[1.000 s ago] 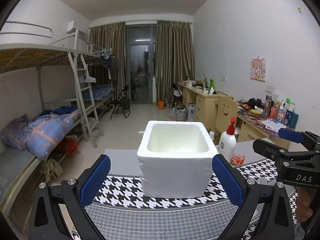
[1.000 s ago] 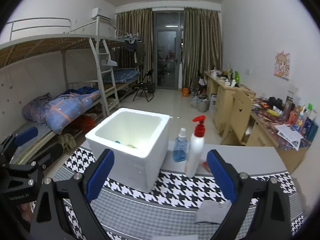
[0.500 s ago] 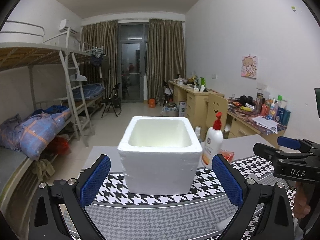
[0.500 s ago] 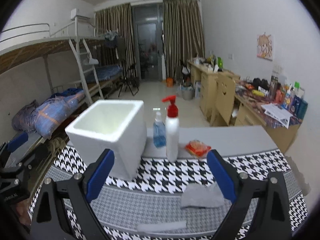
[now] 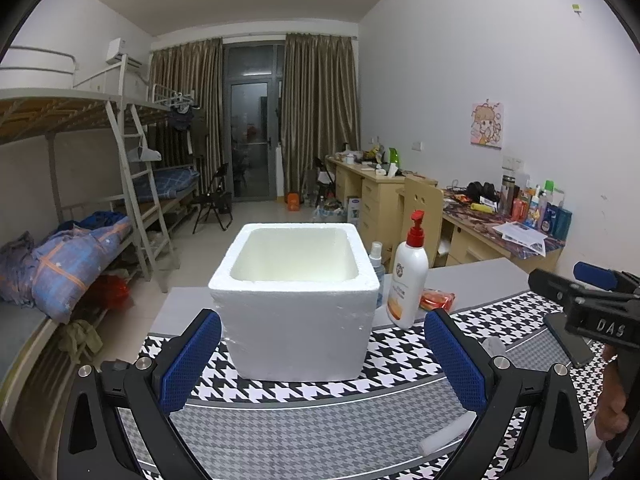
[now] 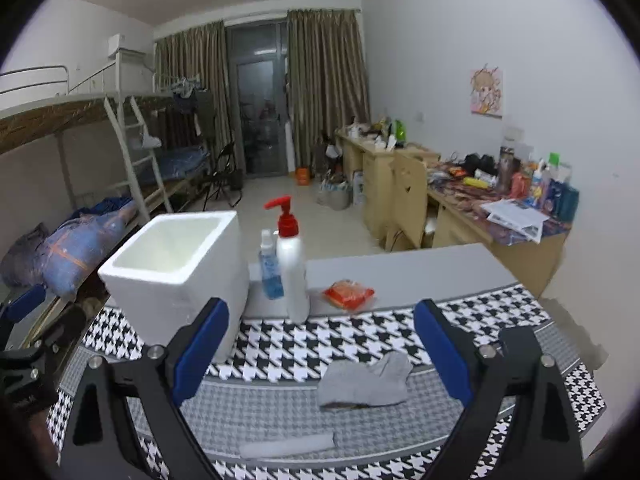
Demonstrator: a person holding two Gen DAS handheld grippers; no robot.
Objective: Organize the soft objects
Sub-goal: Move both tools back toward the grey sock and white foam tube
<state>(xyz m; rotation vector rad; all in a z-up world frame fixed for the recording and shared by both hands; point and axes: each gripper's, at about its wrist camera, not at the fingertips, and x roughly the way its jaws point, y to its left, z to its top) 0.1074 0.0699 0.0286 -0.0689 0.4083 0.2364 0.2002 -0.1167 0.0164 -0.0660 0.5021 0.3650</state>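
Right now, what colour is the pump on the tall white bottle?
Red. The pump tops the white bottle; the right wrist view shows it best.

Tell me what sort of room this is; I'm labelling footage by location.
Most likely a shared student dormitory room: metal bunk beds with ladders along one wall, a row of cluttered wooden desks along the other, and curtains beside a glass balcony door at the far end.
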